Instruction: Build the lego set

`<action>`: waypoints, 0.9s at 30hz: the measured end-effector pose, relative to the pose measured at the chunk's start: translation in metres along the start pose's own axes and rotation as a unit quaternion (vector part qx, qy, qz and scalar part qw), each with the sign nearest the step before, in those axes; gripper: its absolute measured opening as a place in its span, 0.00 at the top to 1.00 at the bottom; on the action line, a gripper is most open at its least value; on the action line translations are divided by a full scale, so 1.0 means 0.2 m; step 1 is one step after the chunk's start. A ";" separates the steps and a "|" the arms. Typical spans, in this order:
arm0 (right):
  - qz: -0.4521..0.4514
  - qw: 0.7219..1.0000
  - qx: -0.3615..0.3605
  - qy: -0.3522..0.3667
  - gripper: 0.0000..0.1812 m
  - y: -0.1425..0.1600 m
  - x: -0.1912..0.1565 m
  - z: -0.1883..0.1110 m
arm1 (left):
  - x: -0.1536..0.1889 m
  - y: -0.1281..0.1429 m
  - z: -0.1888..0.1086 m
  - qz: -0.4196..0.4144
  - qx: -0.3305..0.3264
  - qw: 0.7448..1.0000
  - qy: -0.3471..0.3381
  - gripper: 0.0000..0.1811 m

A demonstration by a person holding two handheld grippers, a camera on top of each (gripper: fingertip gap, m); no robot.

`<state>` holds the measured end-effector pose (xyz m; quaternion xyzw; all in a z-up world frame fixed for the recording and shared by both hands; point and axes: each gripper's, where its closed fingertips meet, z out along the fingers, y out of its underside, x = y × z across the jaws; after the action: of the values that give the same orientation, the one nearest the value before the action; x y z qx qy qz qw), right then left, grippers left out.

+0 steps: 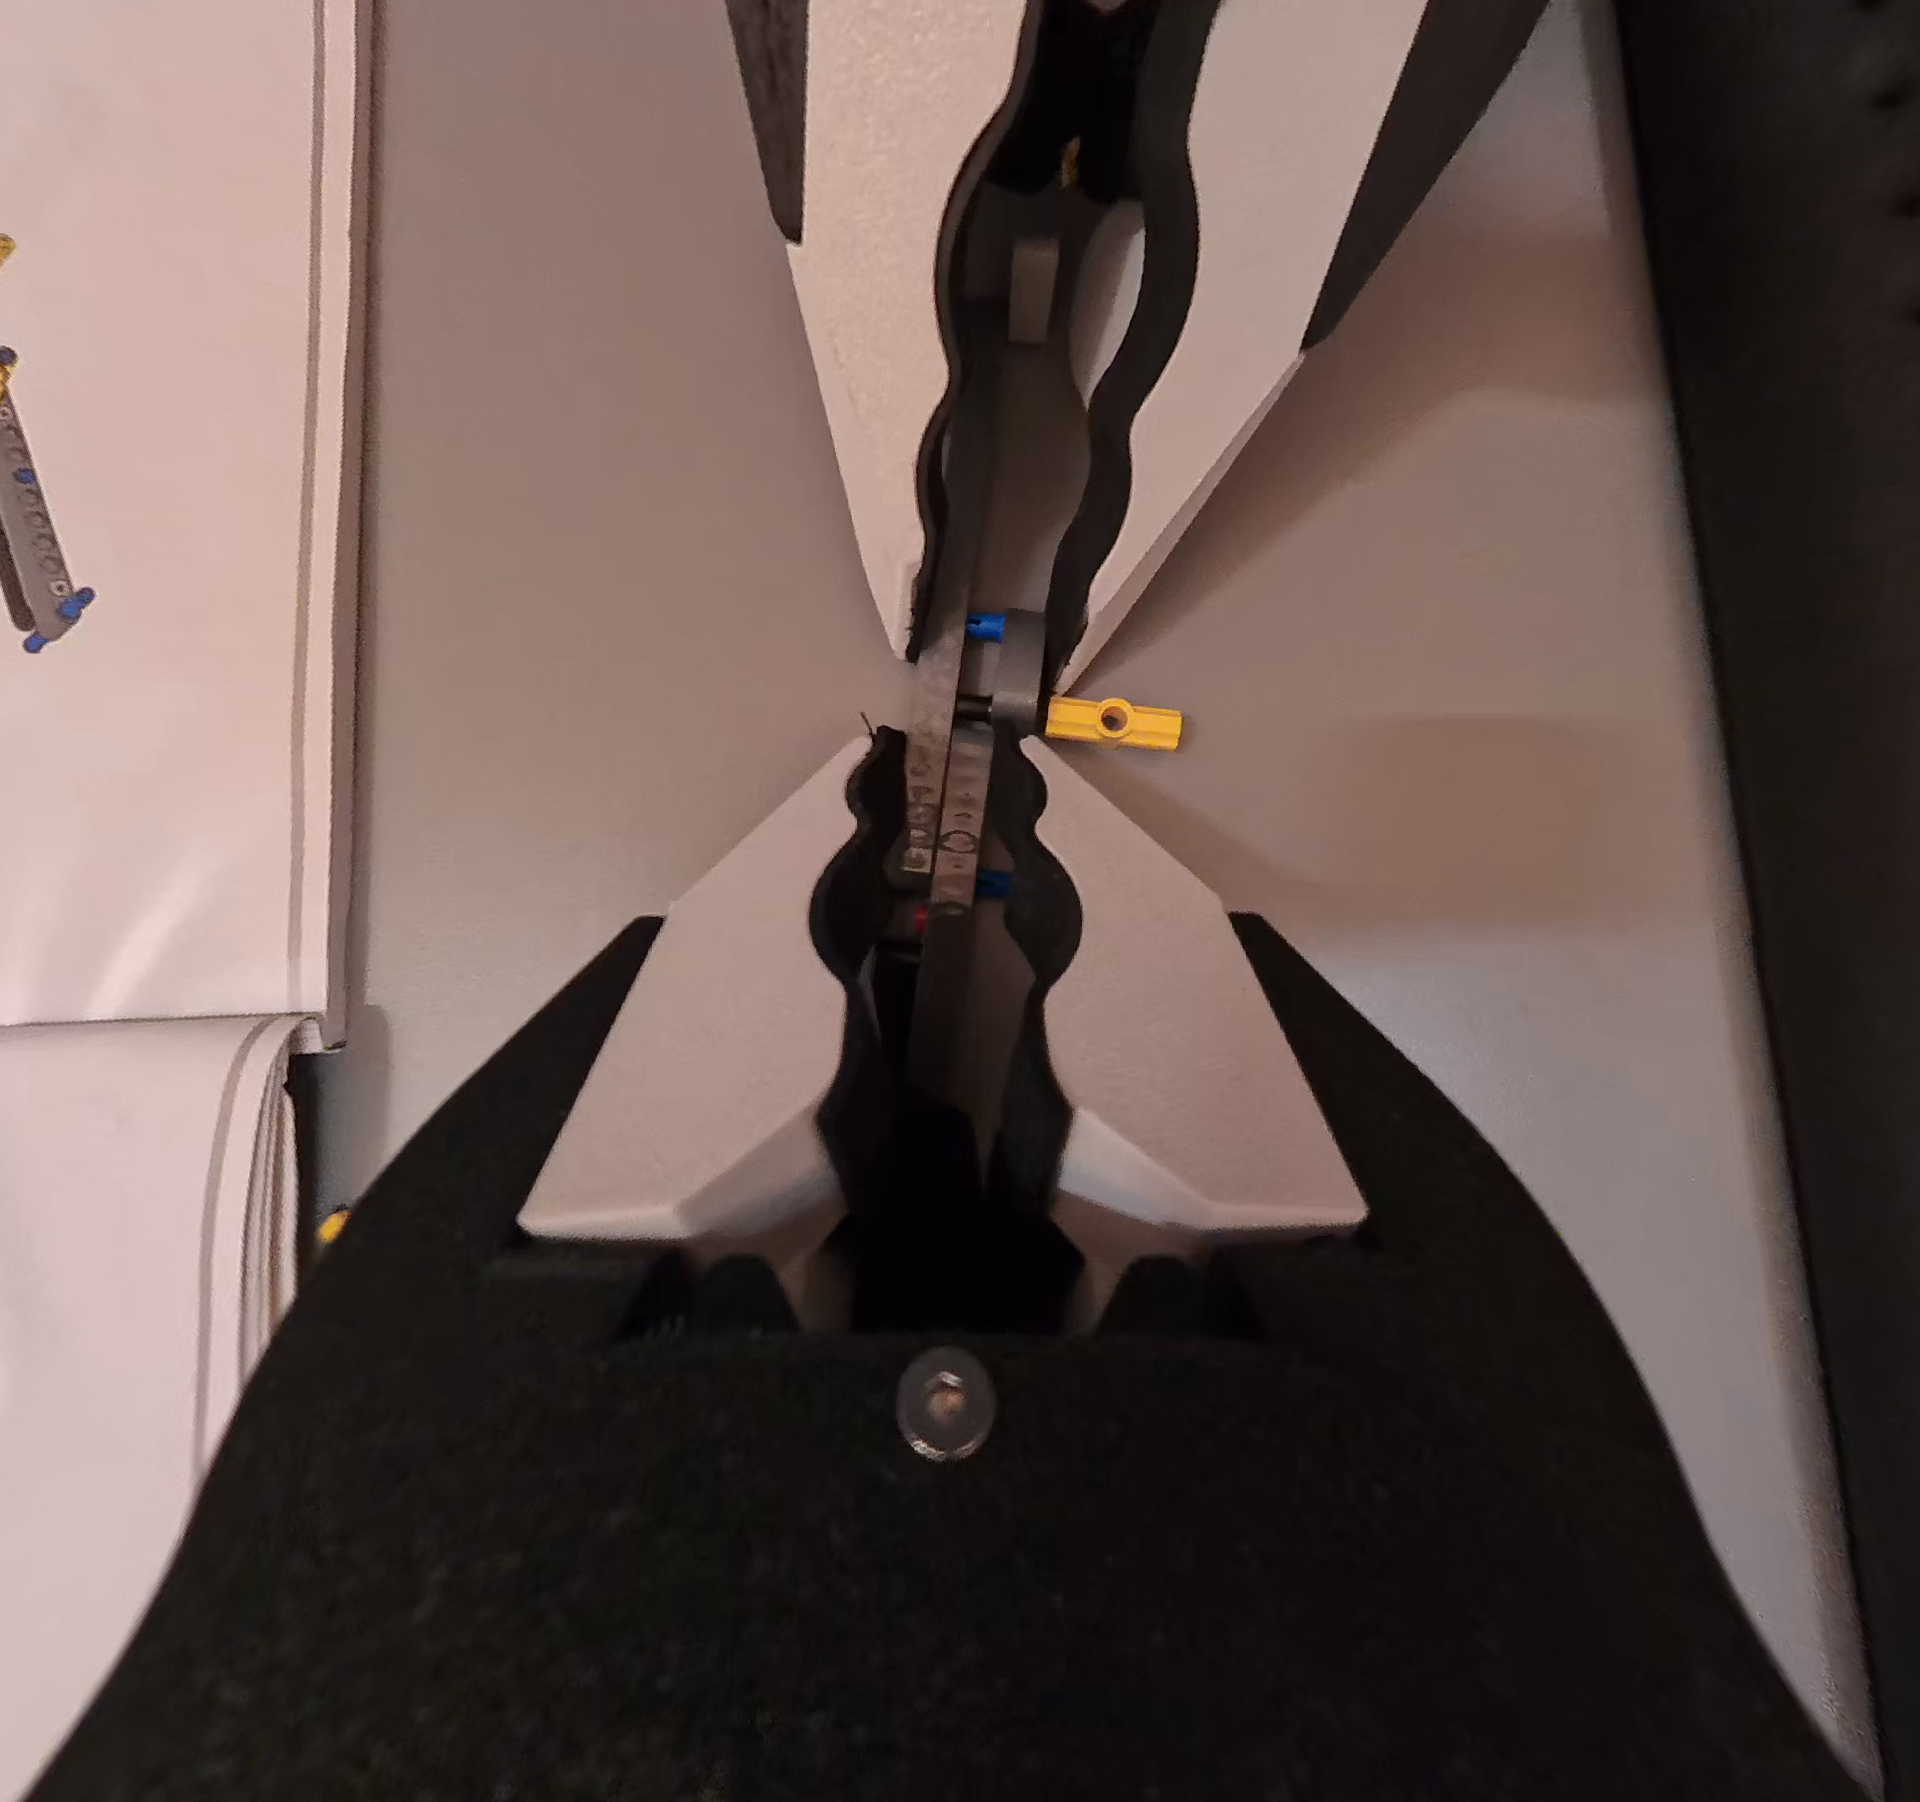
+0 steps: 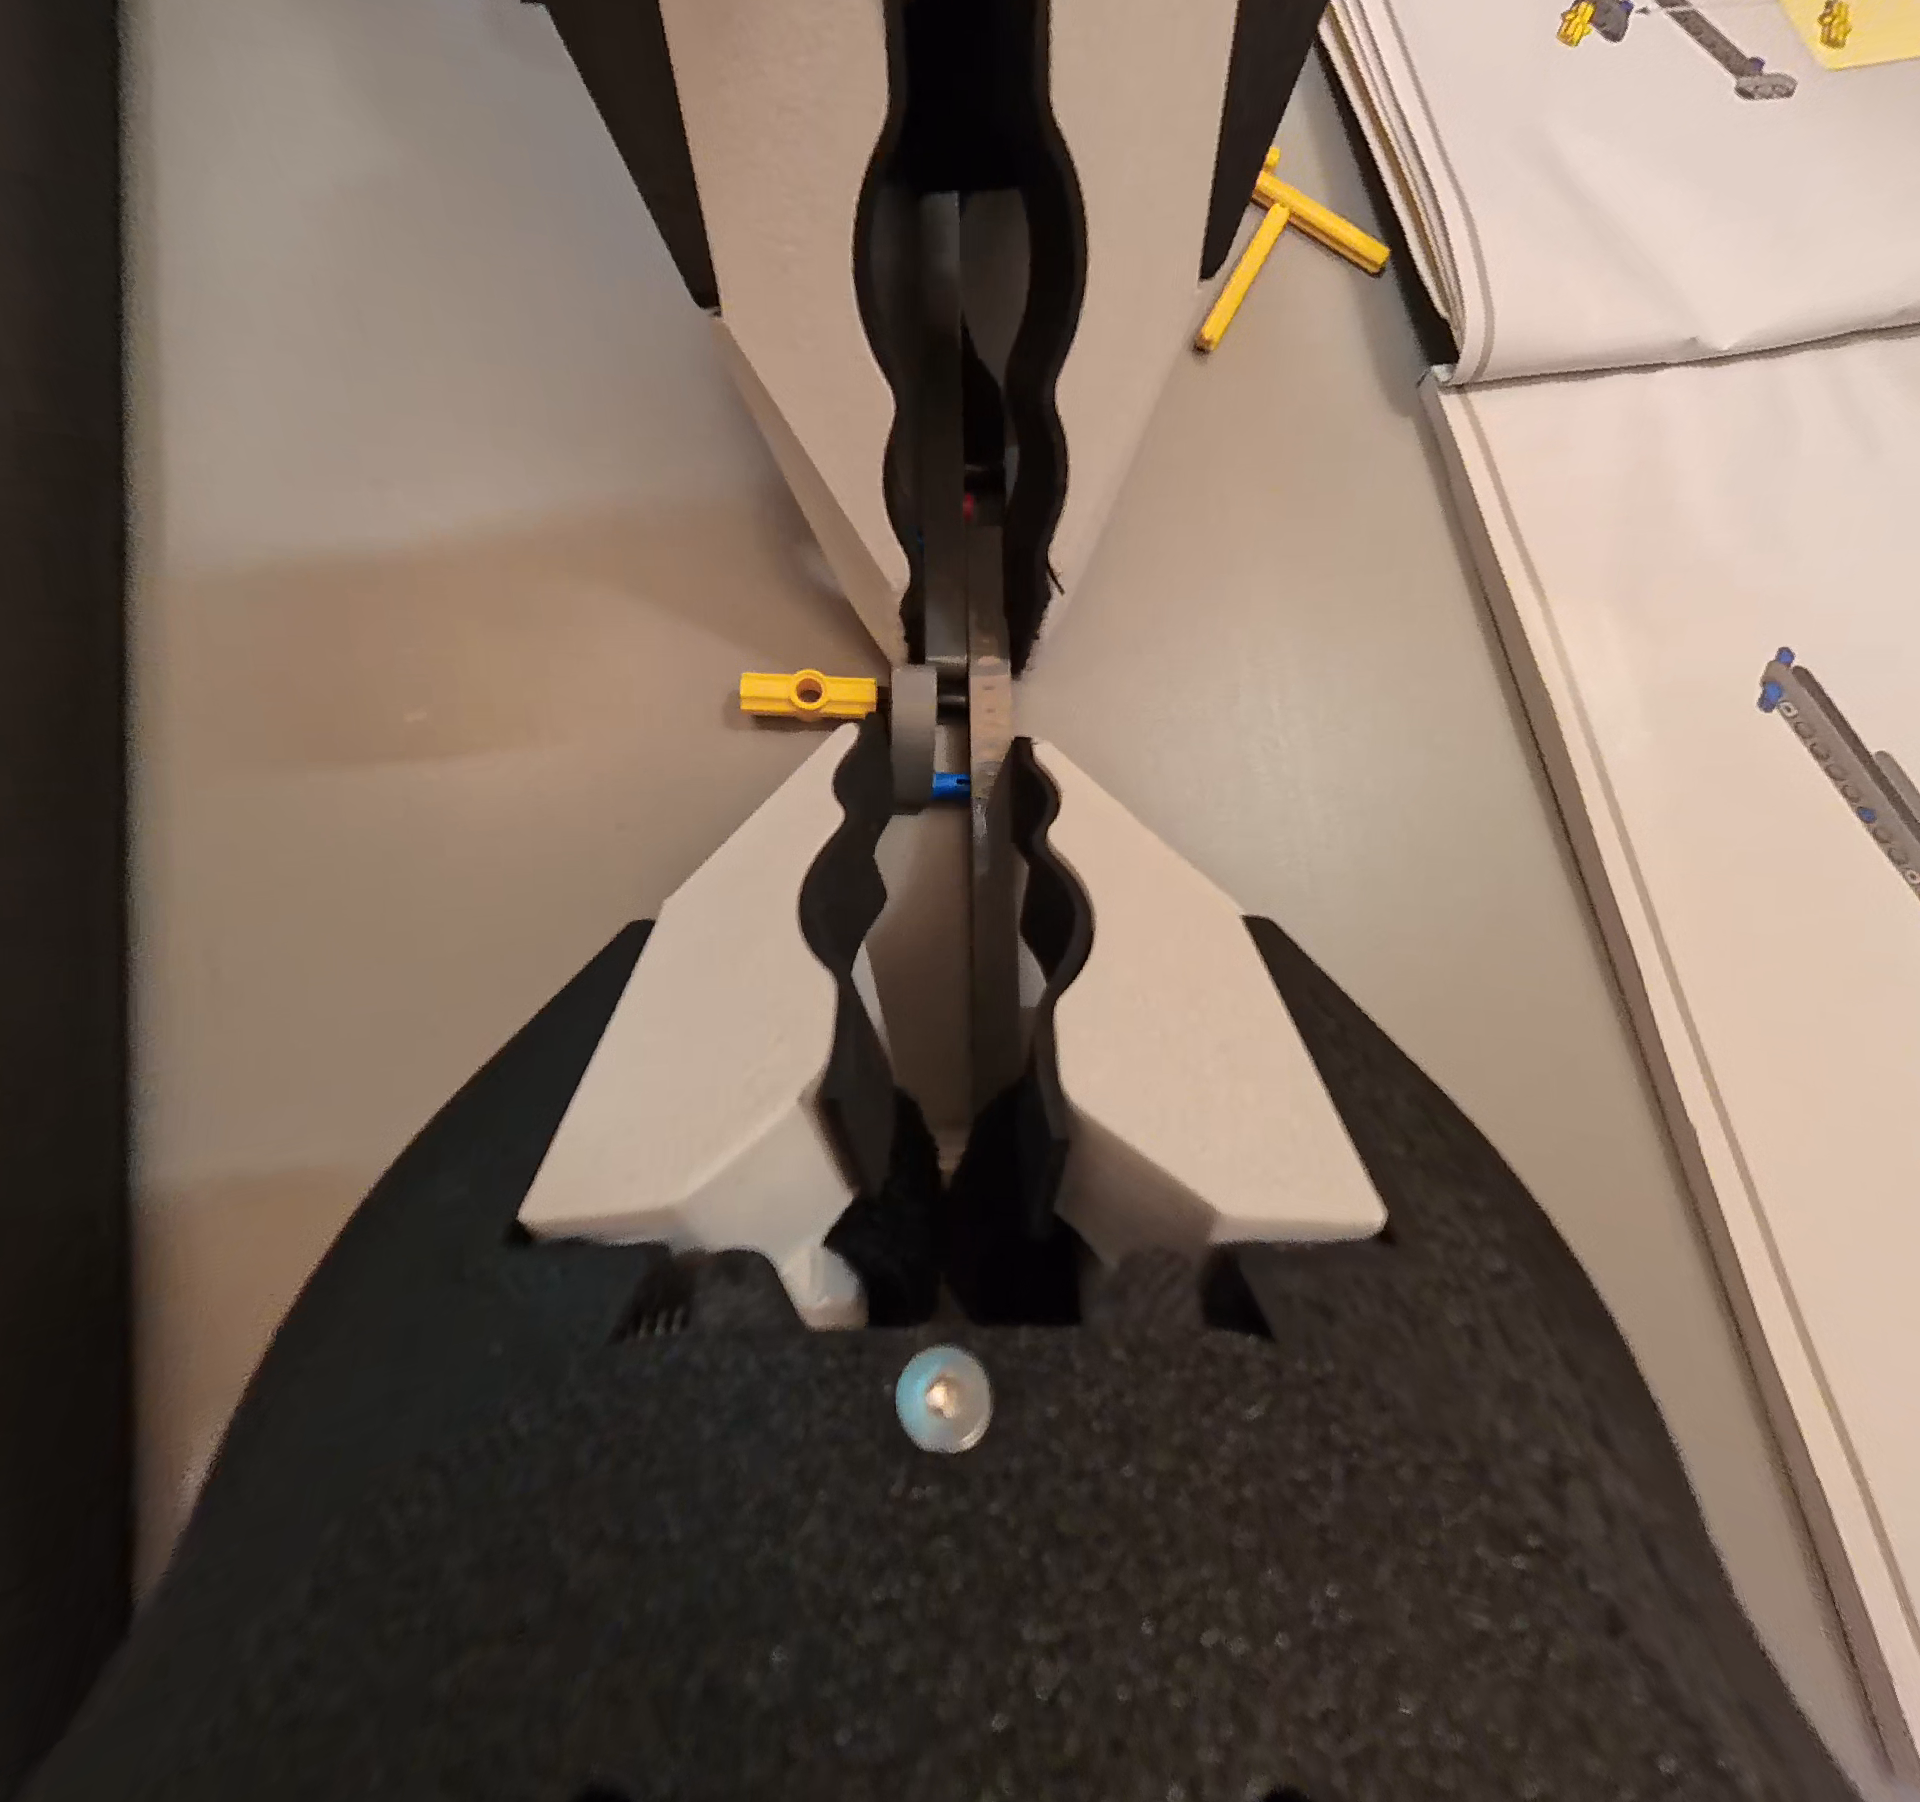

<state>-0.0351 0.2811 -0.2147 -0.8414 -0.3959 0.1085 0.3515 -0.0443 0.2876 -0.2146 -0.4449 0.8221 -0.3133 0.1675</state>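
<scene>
the left gripper (image 1: 951, 765) is clenched on one end of a long grey lego beam assembly (image 1: 940, 796), and the right gripper (image 2: 945, 755) grips its other end, tips meeting nose to nose above the pale counter (image 1: 582, 505). a yellow connector (image 1: 1114, 719) juts sideways from a grey link (image 1: 1013, 666) by a blue pin (image 1: 985, 625). the open instruction booklet (image 2: 1662, 246) lies close alongside, two yellow axles (image 2: 1283, 240) at its edge; the connector's side of the counter is open up to a dark border (image 2: 57, 817).
</scene>
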 end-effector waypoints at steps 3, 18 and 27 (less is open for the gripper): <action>-0.009 1.000 0.002 -0.002 0.88 0.00 0.00 0.00 | 0.00 0.00 0.00 0.001 0.001 1.000 0.006 0.90; 0.011 1.000 0.025 -0.014 0.87 0.00 0.01 -0.01 | 0.10 -0.04 0.05 0.024 -0.005 0.999 0.023 0.64; 0.003 0.999 0.030 -0.013 0.87 0.00 -0.01 -0.01 | 0.09 -0.05 0.05 0.022 0.015 0.999 0.027 0.72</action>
<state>-0.0358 0.2790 -0.2134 -0.8304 -0.3943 0.1320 0.3709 -0.0416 0.2650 -0.2153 -0.4153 0.8310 -0.3341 0.1591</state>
